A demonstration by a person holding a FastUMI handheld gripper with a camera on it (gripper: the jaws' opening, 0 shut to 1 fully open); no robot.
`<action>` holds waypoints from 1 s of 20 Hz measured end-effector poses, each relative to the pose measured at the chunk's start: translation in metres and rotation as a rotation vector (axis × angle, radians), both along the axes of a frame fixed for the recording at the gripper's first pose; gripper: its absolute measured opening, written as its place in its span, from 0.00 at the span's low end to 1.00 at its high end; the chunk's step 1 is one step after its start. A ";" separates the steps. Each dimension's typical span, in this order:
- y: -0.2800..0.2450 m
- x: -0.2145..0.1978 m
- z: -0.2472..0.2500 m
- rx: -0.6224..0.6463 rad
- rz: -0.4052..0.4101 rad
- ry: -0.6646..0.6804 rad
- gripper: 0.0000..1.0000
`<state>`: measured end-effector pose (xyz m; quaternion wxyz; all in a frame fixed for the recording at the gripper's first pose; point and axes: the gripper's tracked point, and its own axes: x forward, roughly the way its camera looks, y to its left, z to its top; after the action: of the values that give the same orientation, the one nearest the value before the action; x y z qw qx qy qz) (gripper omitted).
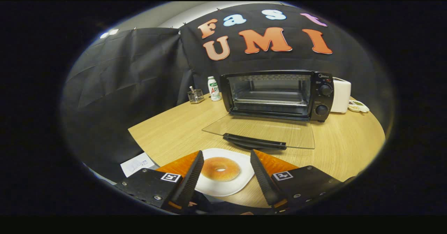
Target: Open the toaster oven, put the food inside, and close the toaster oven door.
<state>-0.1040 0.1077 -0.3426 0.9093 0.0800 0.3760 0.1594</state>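
We see a wooden table as the largest thing. Toward its far edge stands the toaster oven, its glass door swung down flat, handle toward us. Beside it are a white appliance, a small dish, a bottle and a wire holder. At the near edge lies a white plate carrying the doughnut. Our gripper has its fingers spread wide, and the doughnut lies between them, untouched by either.
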 end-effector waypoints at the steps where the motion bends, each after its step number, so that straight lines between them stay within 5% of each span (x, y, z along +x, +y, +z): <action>1: 0.003 -0.005 -0.003 -0.008 0.013 0.009 0.82; 13: 0.014 -0.021 -0.050 -0.111 0.004 0.097 0.86; 20: 0.018 -0.019 -0.035 0.031 -0.066 0.139 0.47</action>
<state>-0.1227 0.1255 -0.3775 0.8844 0.1173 0.4327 0.1295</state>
